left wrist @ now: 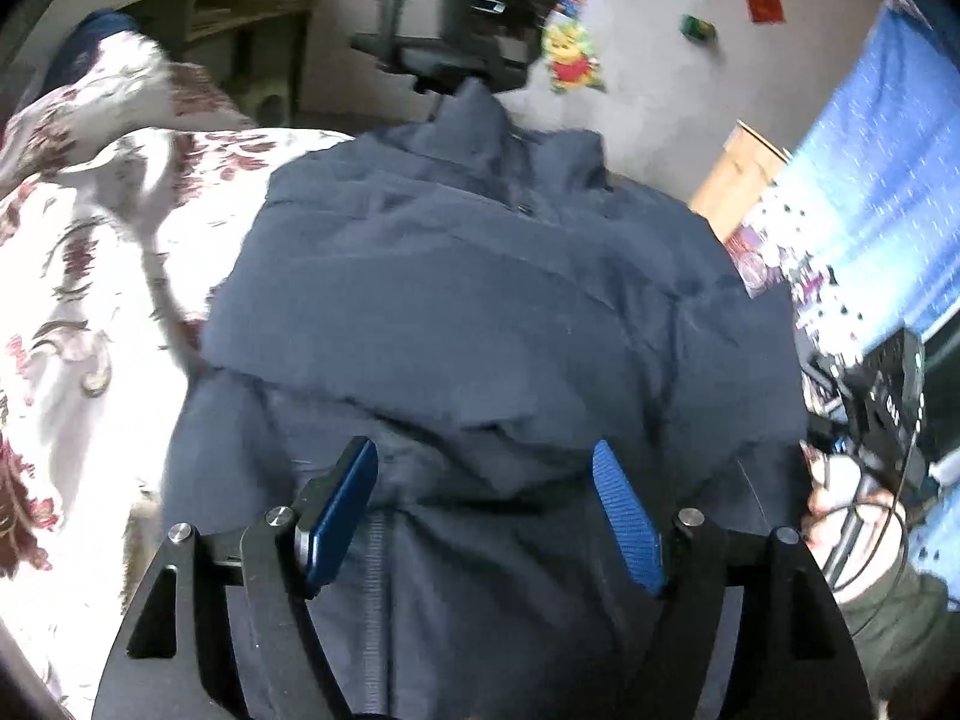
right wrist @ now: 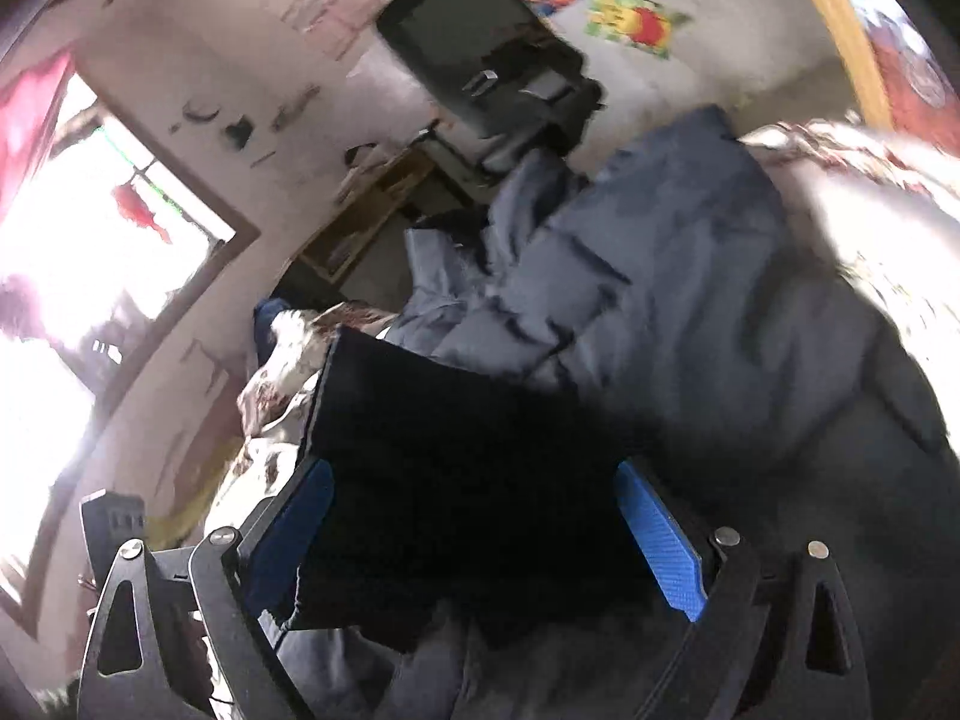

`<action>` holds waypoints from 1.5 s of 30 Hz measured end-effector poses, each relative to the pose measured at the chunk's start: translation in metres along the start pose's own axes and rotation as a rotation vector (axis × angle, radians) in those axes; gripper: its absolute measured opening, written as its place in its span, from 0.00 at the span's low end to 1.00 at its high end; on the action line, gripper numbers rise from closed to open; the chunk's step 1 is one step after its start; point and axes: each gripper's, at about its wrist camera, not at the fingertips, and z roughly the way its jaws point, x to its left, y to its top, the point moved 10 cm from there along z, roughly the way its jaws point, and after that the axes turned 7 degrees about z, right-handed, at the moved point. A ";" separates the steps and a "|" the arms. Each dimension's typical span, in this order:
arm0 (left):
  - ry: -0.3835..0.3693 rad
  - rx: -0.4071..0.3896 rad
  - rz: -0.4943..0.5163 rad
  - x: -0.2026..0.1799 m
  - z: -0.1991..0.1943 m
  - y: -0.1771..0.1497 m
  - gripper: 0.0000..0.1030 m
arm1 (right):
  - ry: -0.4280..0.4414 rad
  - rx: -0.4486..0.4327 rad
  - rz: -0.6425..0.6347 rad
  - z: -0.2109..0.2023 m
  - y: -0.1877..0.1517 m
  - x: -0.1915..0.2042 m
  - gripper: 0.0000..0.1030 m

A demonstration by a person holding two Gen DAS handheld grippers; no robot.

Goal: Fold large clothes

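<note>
A dark navy puffer jacket (left wrist: 480, 300) lies spread on a floral bedspread (left wrist: 78, 276), collar at the far end. My left gripper (left wrist: 486, 480) hovers over its near part, jaws open, blue pads (left wrist: 624, 516) wide apart with only the jacket's surface beneath them. In the right wrist view the same jacket (right wrist: 720, 330) stretches away over the bedspread (right wrist: 870, 222). My right gripper (right wrist: 474, 468) also stands open. A dark flap of fabric (right wrist: 456, 450) lies across the gap and over the left pad (right wrist: 288, 540). The right gripper's body (left wrist: 888, 396) and a hand (left wrist: 840, 504) show at the jacket's right edge.
A black office chair (left wrist: 480, 30) stands past the collar end, by a wall with posters. A wooden shelf (left wrist: 240, 18) sits at the far left. A blue patterned cloth (left wrist: 870, 150) hangs on the right. A bright window (right wrist: 90, 210) is left of the bed.
</note>
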 end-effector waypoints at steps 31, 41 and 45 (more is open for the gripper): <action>0.164 -0.021 -0.090 0.043 -0.022 0.012 0.94 | -0.286 -0.026 -0.152 -0.030 0.005 0.009 0.05; 0.232 0.000 -0.051 0.059 0.002 0.036 0.94 | -0.572 -0.116 -0.306 -0.009 0.053 -0.006 0.15; 0.254 0.006 0.020 0.061 0.025 0.051 0.94 | -0.499 -0.102 -0.438 0.013 0.047 0.019 0.41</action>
